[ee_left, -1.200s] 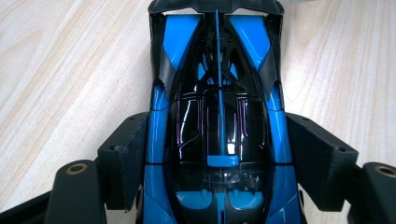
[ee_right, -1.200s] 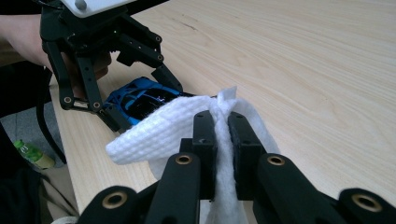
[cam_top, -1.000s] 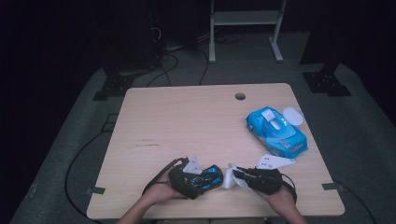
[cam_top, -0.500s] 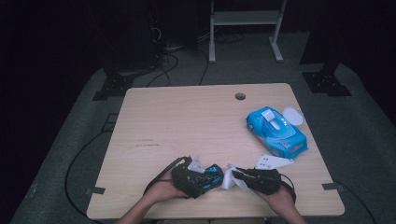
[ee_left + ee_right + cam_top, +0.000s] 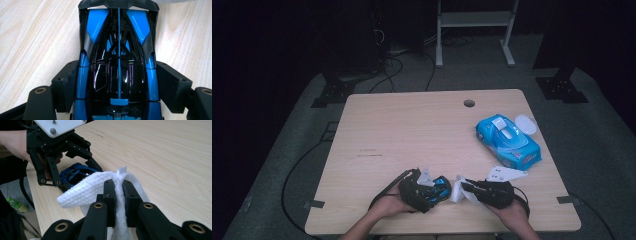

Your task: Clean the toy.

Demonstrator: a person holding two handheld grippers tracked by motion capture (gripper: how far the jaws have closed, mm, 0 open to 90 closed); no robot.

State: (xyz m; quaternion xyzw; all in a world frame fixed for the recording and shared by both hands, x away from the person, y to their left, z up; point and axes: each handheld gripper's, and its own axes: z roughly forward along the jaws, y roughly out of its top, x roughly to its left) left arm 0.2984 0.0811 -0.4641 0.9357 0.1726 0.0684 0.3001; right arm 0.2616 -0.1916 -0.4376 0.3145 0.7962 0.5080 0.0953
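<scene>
A blue and black toy car (image 5: 117, 65) sits clamped between the jaws of my left gripper (image 5: 432, 190) near the table's front edge; the jaws press on both of its sides. In the right gripper view the same car (image 5: 75, 173) peeks out under the left gripper (image 5: 67, 155). My right gripper (image 5: 467, 189) is shut on a white wet wipe (image 5: 92, 187), whose free end lies against the car. From above, the wipe (image 5: 458, 190) sits between the two grippers.
A blue pack of wet wipes (image 5: 508, 141) with its lid open lies at the right side of the table (image 5: 412, 130). A cable hole (image 5: 469, 103) is near the far edge. Cables trail off the front left. A green bottle (image 5: 15, 205) stands on the floor.
Both grippers stay close together at the front edge; the left gripper with the car has shifted slightly, and the wipe stays against the car.
</scene>
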